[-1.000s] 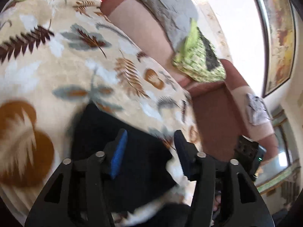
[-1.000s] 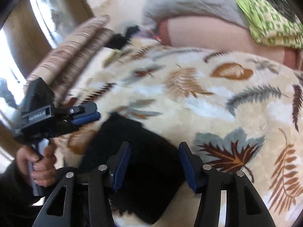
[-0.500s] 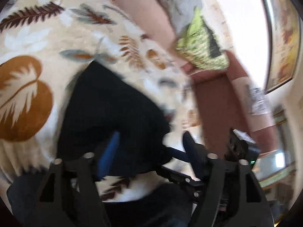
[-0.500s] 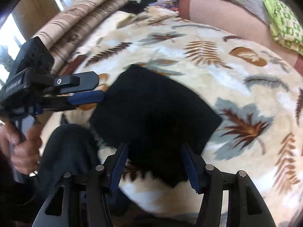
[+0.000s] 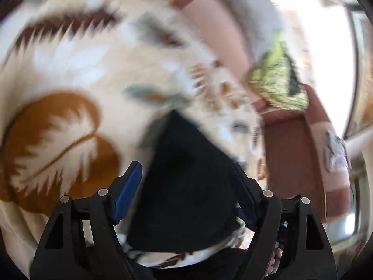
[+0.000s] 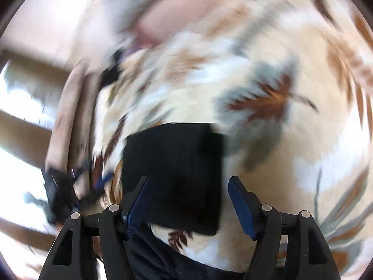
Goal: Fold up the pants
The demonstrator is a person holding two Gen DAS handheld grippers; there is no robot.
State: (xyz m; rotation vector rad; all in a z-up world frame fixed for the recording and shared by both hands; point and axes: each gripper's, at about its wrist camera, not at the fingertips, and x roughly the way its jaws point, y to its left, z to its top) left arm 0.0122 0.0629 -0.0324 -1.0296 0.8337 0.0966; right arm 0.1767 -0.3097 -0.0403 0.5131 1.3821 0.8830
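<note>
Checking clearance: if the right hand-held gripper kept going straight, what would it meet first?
Most likely the folded black pants, lying on the leaf-print blanket just ahead of its opening, empty jaws; blur leaves depth unclear.

One pants (image 6: 172, 170), one blanket (image 6: 291, 163), two tongs (image 5: 186, 189) (image 6: 188, 200).

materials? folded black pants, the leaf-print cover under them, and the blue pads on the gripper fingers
Folded black pants: matte dark fabric, likely knit or cotton; no sheen, weave lost to blur. Leaf-print cream cover: looks like soft plush fleece, going by the fuzzy pattern edges, though motion blur adds to that. Blue pads: look like matte rubber or soft plastic on black rigid plastic fingers.
</note>
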